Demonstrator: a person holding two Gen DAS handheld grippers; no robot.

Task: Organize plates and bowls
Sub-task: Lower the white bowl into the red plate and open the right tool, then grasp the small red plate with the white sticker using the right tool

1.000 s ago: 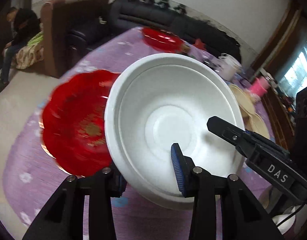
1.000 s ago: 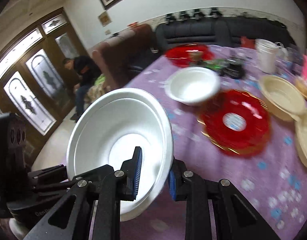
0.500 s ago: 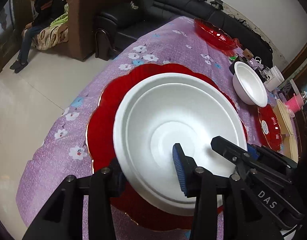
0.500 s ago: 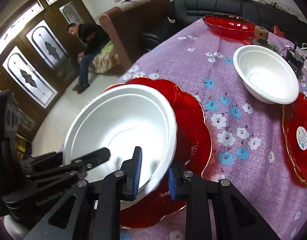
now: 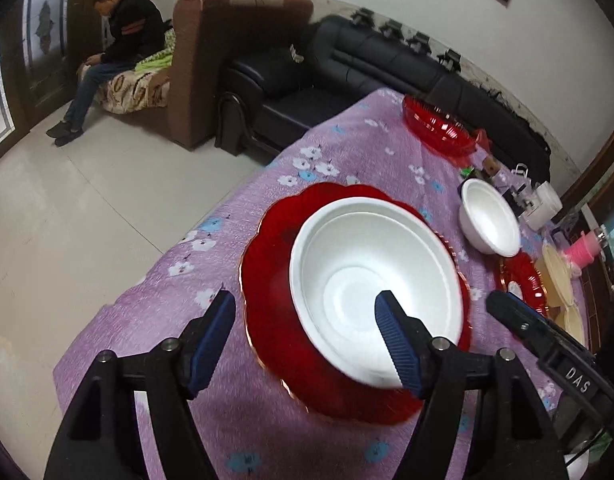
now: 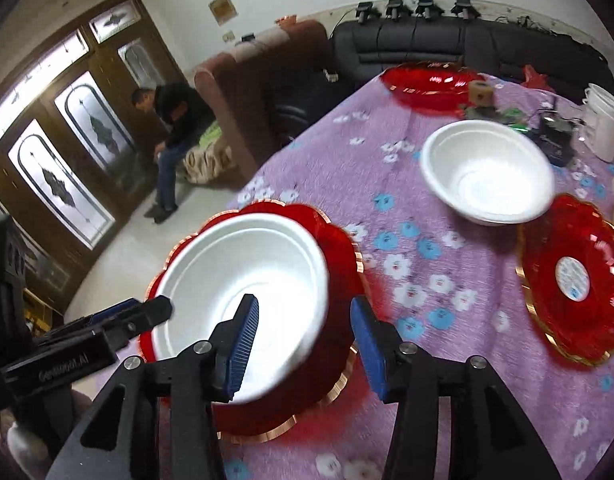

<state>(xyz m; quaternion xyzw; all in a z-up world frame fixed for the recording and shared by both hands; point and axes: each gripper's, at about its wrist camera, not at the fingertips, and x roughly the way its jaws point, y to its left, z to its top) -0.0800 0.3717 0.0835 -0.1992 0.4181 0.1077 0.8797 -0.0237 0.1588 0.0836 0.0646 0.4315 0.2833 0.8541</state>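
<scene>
Now a large white bowl (image 5: 371,280) is sitting inside a scalloped red plate (image 5: 275,280) with a gold edge, near the close end of a table covered by a purple floral cloth (image 5: 347,148). Both grippers are flanking the bowl's rim, and their jaws have just been opening. The left gripper (image 5: 307,328) is standing with its blue-padded fingers spread wide: one finger (image 5: 395,344) is reaching over the inside of the bowl, the other is hanging outside the plate, over the cloth, and neither pad is pressing on the bowl. The right gripper (image 6: 307,340) is likewise standing with its fingers parted; one pad is hovering inside the bowl, the other outside its rim above the red plate, with a visible gap at the rim wall.

Farther along the table a second white bowl (image 6: 487,172) is resting on the cloth by itself. Just beside it, a smaller red plate (image 6: 575,280) with a round label at its centre is lying flat. A deep red bowl (image 6: 431,84) is sitting at the far end. Cream-coloured dishes (image 5: 559,280) are showing at the table's right edge. Beyond the table, a person (image 5: 111,52) is sitting on a brown sofa (image 5: 211,64), next to a black sofa (image 5: 307,76).
</scene>
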